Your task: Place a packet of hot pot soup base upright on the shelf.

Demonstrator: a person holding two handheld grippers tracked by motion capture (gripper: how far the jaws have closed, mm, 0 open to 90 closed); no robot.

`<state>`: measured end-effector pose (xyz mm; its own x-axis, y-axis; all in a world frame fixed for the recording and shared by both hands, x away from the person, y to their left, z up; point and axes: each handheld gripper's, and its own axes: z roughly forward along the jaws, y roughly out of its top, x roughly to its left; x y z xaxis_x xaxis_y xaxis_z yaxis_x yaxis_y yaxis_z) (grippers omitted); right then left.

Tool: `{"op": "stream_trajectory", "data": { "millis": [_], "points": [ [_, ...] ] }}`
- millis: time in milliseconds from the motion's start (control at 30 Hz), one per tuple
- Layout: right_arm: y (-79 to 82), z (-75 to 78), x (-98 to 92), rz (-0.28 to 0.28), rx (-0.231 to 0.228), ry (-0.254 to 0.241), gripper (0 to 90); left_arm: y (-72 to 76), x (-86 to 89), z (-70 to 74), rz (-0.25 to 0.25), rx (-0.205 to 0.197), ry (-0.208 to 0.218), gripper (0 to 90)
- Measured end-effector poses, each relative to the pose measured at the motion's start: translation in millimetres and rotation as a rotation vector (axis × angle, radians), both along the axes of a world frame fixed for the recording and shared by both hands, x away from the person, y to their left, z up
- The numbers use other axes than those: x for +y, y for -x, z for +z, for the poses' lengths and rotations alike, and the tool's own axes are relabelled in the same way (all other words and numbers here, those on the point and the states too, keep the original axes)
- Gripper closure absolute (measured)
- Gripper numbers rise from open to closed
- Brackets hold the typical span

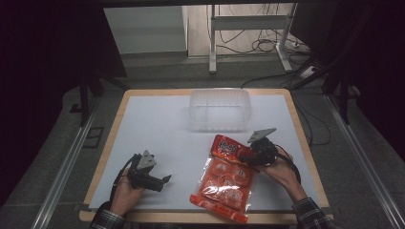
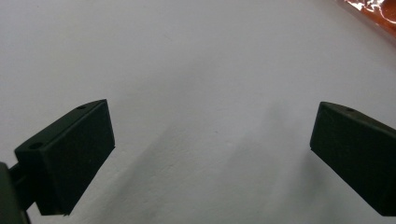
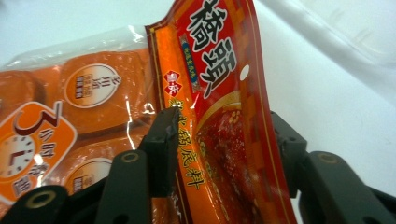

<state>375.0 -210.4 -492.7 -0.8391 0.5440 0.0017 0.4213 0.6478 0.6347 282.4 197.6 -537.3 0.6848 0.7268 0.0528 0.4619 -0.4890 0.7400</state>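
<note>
The snack bag [image 1: 227,179], soft, light and crinkly, is lying on the counter [image 1: 157,138]; its stiffer top edge is pinched by the right claw [image 3: 224,140], while the left claw [image 2: 210,154] is held open

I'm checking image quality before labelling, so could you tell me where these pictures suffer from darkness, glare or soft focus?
High view: the room's edges fall into near black, while the white table sheet is evenly lit. Left gripper view: the open jaws cast soft shadows on the sheet, and the jaws look slightly soft. Right gripper view: the orange snack bag shows glare streaks on its clear film; the clear plastic tub behind is blurred.
</note>
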Motion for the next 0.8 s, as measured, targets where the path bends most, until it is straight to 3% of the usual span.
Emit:
{"op": "stream_trajectory", "data": {
  "millis": [133, 233, 367, 433, 800],
  "points": [
    [-1.2, -3.1, 4.2, -0.026, -0.003, 0.013, 34.9, 0.0, 0.0, -0.2, 0.001, 0.001, -0.001, 0.0],
    [-4.1, -4.0, 6.2, -0.03, 0.004, -0.001, 31.2, -0.1, 0.0, -0.1, -0.002, 0.003, -0.005, 0.0],
    [-5.3, -2.3, 9.8, -0.031, 0.005, -0.003, 36.0, -0.1, 0.0, -0.2, 0.0, 0.002, -0.006, 0.0],
    [-6.1, -0.9, 10.3, -0.025, 0.026, -0.029, 38.2, -0.1, -0.1, -0.2, -0.001, 0.002, -0.006, 0.0],
    [-9.6, -5.9, 21.5, -0.005, 0.023, 0.047, 37.3, 0.0, -0.7, -0.6, -0.002, 0.003, -0.013, 0.0]
  ]
}}
